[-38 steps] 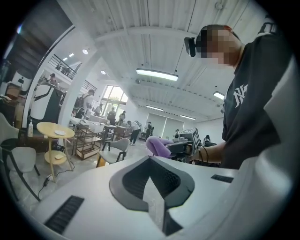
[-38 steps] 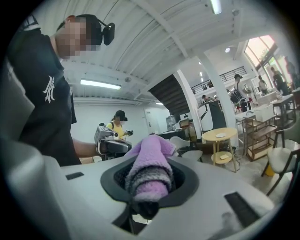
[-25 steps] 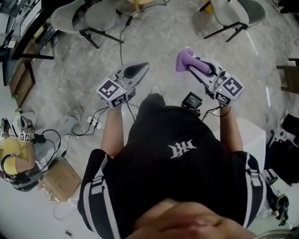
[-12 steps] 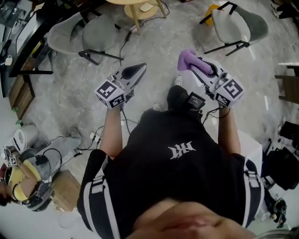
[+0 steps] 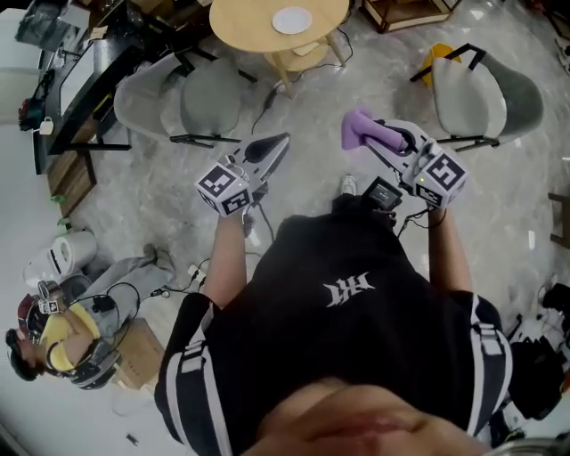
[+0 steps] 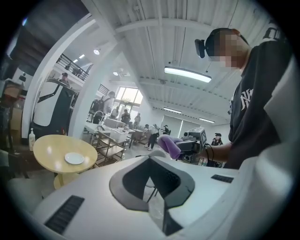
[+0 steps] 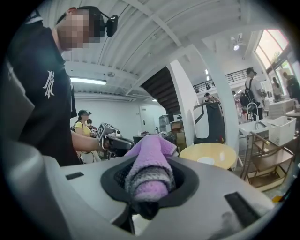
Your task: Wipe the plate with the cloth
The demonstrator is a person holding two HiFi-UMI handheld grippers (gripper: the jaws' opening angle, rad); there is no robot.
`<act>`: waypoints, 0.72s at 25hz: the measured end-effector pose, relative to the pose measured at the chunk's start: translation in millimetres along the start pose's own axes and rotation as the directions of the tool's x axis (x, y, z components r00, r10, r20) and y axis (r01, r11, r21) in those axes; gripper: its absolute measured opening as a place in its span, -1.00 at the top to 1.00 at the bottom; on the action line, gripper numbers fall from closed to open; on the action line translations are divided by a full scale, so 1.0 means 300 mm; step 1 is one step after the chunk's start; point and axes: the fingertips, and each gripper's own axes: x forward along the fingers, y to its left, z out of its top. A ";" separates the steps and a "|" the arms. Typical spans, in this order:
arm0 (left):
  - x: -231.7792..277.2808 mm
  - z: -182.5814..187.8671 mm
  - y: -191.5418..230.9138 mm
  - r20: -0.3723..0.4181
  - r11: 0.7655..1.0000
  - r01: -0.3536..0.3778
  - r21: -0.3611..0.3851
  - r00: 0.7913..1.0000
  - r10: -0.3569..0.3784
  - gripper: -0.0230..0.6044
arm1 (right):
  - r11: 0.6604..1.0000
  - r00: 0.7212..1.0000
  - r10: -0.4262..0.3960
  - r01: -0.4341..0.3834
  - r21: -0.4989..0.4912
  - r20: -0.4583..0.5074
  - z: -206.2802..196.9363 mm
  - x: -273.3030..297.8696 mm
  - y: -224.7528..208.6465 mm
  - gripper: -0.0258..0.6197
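You're pinching one purple cloth (image 5: 359,129), bunched into a fuzzy roll, in your right gripper (image 5: 372,135). Your left gripper (image 5: 278,142) is pressing its jaws together on nothing. The right gripper view is showing the roll's grey-banded end, which the head view isn't catching. One small white plate (image 5: 292,20) is sitting on the round yellow table (image 5: 240,31), well ahead of both grippers.

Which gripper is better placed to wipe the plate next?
Right, probably: the right gripper is shut on the cloth; the left gripper is shut and empty. The plate sits on the table ahead, neither near it.
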 end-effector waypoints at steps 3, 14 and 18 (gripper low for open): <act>0.112 0.053 0.081 0.003 1.000 -0.015 0.001 1.000 0.015 0.88 | 0.999 0.999 0.042 -0.042 -0.004 -0.007 0.030 0.024 -0.144 0.62; 0.294 0.077 0.484 -0.018 0.998 -0.012 -0.056 1.000 0.011 0.88 | 0.999 0.998 0.051 -0.051 0.006 -0.032 0.096 0.298 -0.507 0.62; 0.332 0.106 0.706 -0.019 0.997 0.001 -0.071 1.000 -0.003 0.88 | 0.999 0.996 0.037 -0.037 0.000 -0.080 0.141 0.457 -0.619 0.62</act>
